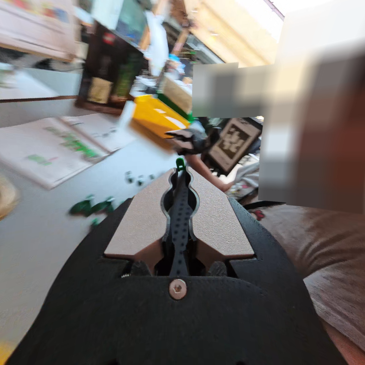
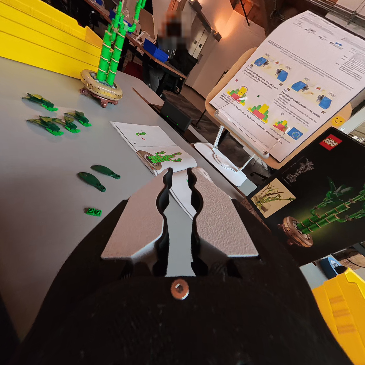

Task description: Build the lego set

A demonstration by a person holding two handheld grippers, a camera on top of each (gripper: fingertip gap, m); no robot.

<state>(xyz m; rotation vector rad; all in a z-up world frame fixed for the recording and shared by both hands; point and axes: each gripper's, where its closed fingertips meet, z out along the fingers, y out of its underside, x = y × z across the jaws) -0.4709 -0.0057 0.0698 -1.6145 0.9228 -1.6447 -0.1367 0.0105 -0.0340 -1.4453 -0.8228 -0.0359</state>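
Bamboo model (image 2: 110, 59) stands on grey table (image 2: 49, 197), far ahead-left of right gripper (image 2: 179, 172), jaws spread, empty. Left gripper (image 1: 180, 170) pinches a small green piece (image 1: 180, 163). Branded black box (image 2: 316, 197) right; printed instruction sheet (image 2: 286, 83) behind; booklet (image 2: 158, 146) just ahead.

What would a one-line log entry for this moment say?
left tool: shut on green piece | right tool: open, empty | bamboo model: upright on table | two dark leaves: loose
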